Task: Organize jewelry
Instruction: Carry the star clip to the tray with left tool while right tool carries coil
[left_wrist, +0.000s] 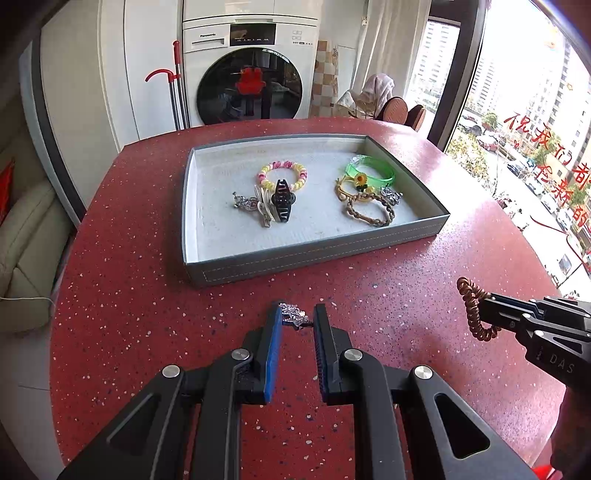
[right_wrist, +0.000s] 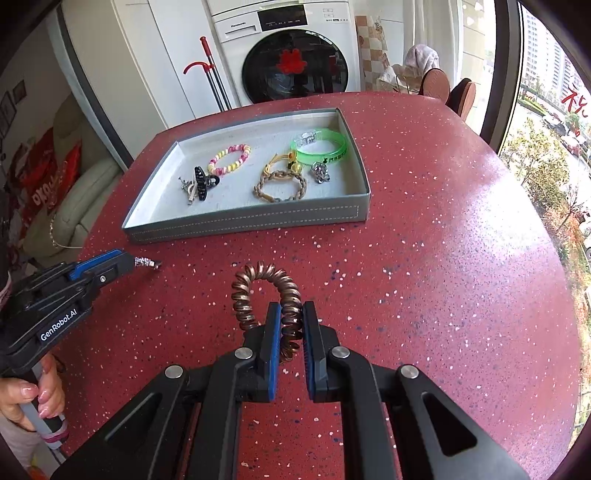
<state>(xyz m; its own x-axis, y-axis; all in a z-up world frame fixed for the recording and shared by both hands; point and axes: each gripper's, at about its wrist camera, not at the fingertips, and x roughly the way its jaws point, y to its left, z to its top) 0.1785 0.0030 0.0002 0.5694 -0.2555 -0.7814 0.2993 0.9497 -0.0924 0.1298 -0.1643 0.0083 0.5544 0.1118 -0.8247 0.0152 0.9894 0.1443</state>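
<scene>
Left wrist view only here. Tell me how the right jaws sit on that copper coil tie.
Observer: The right gripper pinches one side of the coil tie between its pads. The rest of the loop arches free, up and to the left.
Operator: Now check my clip from the side.
Observer: The silver clip sticks out past the tips of the left gripper, pointing right, short of the tray.

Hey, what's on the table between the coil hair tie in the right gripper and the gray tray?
Nothing: in the right wrist view, only bare red speckled tabletop lies between the coil hair tie and the gray tray.
</scene>
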